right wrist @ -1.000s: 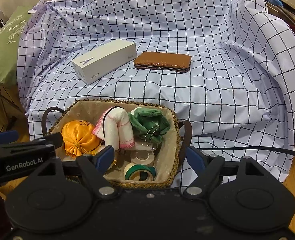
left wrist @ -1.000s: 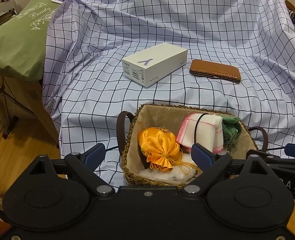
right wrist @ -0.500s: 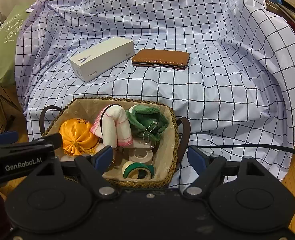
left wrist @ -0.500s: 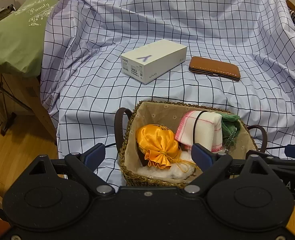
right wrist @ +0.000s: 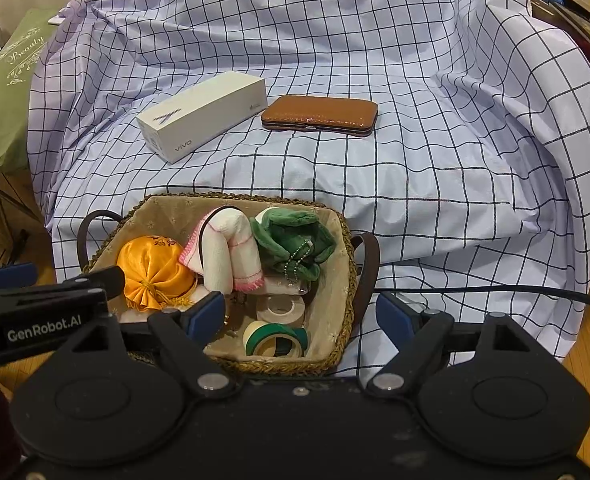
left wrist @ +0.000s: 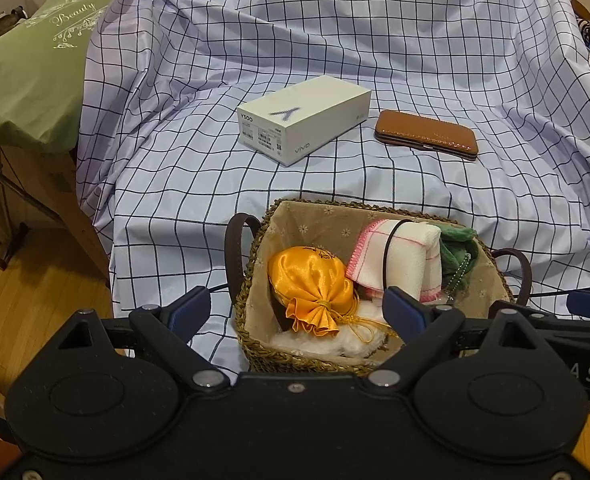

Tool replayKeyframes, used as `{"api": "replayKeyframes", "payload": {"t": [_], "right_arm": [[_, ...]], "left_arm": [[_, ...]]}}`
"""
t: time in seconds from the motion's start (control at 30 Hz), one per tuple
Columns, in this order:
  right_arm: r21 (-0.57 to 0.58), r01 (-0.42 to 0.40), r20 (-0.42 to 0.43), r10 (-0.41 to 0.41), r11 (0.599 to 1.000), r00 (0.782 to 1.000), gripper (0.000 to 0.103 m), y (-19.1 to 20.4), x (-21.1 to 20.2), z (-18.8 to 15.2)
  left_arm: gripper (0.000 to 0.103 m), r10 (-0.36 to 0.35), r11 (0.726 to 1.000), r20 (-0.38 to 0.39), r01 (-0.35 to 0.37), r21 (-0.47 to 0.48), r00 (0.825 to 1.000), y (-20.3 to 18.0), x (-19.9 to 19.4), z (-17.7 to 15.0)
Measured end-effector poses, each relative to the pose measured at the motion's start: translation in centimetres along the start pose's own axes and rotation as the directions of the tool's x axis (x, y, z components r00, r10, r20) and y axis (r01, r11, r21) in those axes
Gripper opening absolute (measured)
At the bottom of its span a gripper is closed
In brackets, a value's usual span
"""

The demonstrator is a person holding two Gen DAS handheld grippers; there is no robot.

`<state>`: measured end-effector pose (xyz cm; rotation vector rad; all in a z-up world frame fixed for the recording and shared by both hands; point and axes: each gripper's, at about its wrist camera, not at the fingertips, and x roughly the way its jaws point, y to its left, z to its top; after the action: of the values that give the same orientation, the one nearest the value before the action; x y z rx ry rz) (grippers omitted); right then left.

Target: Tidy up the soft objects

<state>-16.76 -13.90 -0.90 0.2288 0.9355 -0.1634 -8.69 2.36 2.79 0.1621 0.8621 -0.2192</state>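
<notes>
Checked cloth (left wrist: pixel 415 60) drapes the whole surface. Green bag (left wrist: pixel 27 76) at 10 o'clock of it. Wicker basket (right wrist: pixel 345 280) sits at the cloth's front edge, 6 o'clock of the white box (right wrist: pixel 203 116). Brown case (right wrist: pixel 321 114) lies just beside the box, at its 3 o'clock.

In the basket: orange pouch (left wrist: pixel 311 284) at 9 o'clock, rolled white towel (left wrist: pixel 407 258) in the middle, green plush (right wrist: pixel 293 240) at 3 o'clock, touching the towel. Two tape rolls, pale (right wrist: pixel 281 308) and green (right wrist: pixel 275 340), at 6 o'clock.

My left gripper (left wrist: pixel 293 312) hangs open over the pouch, holding nothing. My right gripper (right wrist: pixel 301 316) is open above the tapes; its jaws have just been opening, empty.
</notes>
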Motion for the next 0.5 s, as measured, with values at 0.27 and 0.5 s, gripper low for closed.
{"api": "replayKeyframes", "payload": {"t": [0.27,0.5], "right_arm": [[0.000,0.000,0.000,0.000,1.000,1.000,0.082,0.00,0.01,-0.01],[0.001,0.000,-0.001,0.000,1.000,1.000,0.082,0.01,0.03,-0.01]], "left_arm": [[0.090,0.001,1.000,-0.001,-0.001,-0.001,1.000,0.05,0.03,0.02],[0.090,0.003,1.000,-0.008,-0.003,0.003,1.000,0.11,0.16,-0.14]]}}
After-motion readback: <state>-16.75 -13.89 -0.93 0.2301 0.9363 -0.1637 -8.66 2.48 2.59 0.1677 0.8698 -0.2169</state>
